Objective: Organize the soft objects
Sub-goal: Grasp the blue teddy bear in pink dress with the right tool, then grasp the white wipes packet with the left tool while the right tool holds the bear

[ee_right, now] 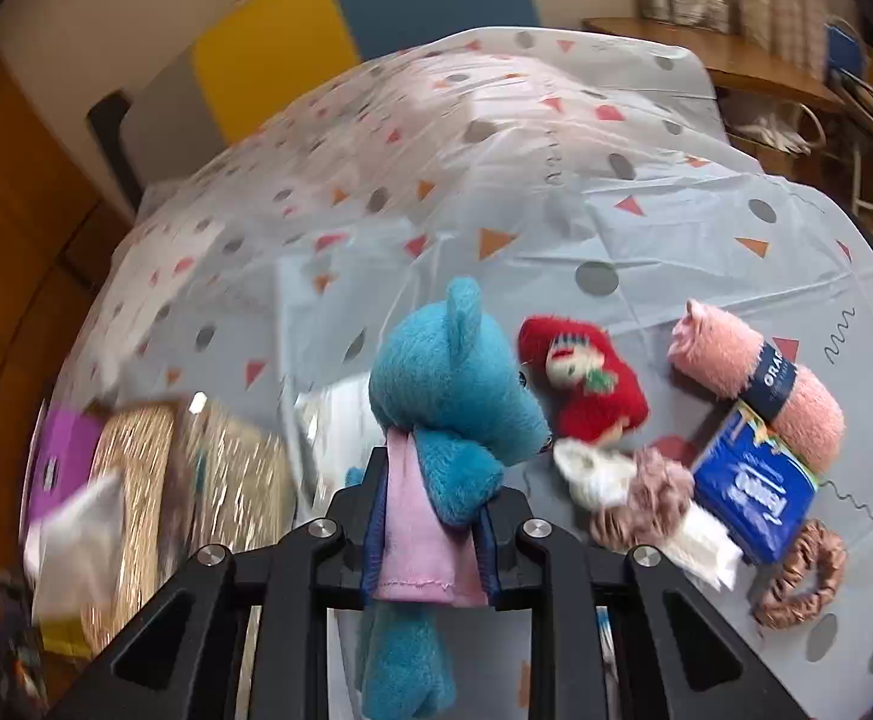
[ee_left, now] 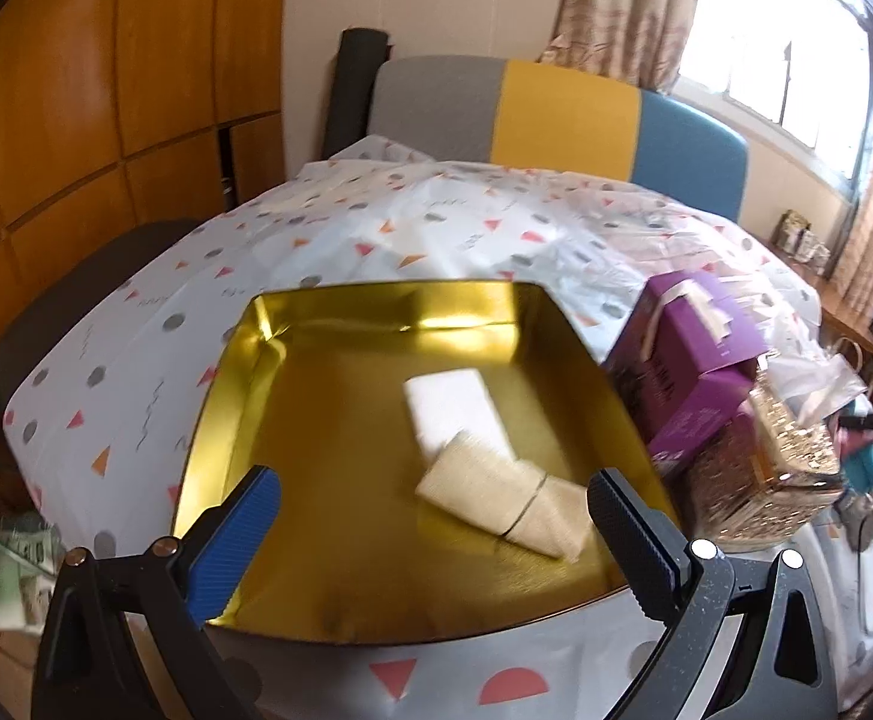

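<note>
My left gripper [ee_left: 433, 531] is open and empty, hovering over the near side of a gold tray [ee_left: 340, 402]. In the tray lie a white folded cloth [ee_left: 454, 405] and a cream bandage roll [ee_left: 499, 501]. My right gripper [ee_right: 430, 531] is shut on a blue plush bear [ee_right: 451, 378] with a pink scarf, held above the table. On the cloth beyond lie a red plush toy [ee_right: 592, 381], a pink rolled towel [ee_right: 754, 375], a blue tissue pack [ee_right: 751, 483], a white sock [ee_right: 598, 474] and two scrunchies [ee_right: 802, 576].
A purple box [ee_left: 694, 348] and a gold glittery box [ee_left: 760, 480] stand right of the tray, also at the left of the right wrist view [ee_right: 196, 480]. A patterned cloth [ee_left: 376, 228] covers the table. A grey, yellow and blue headboard [ee_left: 556, 114] is behind.
</note>
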Tool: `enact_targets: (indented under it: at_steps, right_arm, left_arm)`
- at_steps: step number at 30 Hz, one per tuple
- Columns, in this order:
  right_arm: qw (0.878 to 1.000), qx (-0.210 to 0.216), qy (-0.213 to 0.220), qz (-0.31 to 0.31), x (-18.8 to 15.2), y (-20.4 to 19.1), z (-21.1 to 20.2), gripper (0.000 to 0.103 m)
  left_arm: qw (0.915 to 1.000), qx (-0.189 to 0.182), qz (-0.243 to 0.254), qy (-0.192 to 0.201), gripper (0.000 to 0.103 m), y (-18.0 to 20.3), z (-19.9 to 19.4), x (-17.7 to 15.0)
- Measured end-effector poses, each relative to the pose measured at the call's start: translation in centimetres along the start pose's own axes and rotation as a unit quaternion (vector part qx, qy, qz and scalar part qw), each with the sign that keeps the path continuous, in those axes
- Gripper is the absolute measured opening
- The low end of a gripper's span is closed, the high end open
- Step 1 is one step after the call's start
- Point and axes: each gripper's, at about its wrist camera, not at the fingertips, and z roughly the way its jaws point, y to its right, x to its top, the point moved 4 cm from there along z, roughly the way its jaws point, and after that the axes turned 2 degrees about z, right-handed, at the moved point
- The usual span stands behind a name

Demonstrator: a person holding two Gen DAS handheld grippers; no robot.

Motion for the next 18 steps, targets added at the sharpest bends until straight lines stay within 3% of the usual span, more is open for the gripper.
enact_targets:
  at_steps: [4,8,13,18]
  right_arm:
    - [0.998,-0.013,-0.046,-0.035,-3.7,0.2,0.4,0.024]
    - [0.997,-0.034,-0.072,-0.023,-6.3,1.4,2.0,0.024]
    - [0.995,-0.069,-0.066,-0.008,-6.8,2.6,1.0,0.024]
    - [0.995,-0.062,-0.062,0.037,-6.8,4.5,0.4,0.025]
  left_arm:
    - [0.9997,-0.018,0.016,0.005,0.103,1.6,-0.6,1.9]
    - [0.9976,-0.046,0.048,0.017,0.103,4.3,-1.8,4.6]
    - [0.9902,-0.095,0.096,0.035,0.103,9.4,-3.2,8.3]
    - [0.9762,-0.165,0.137,0.029,0.103,16.7,-3.9,11.6]
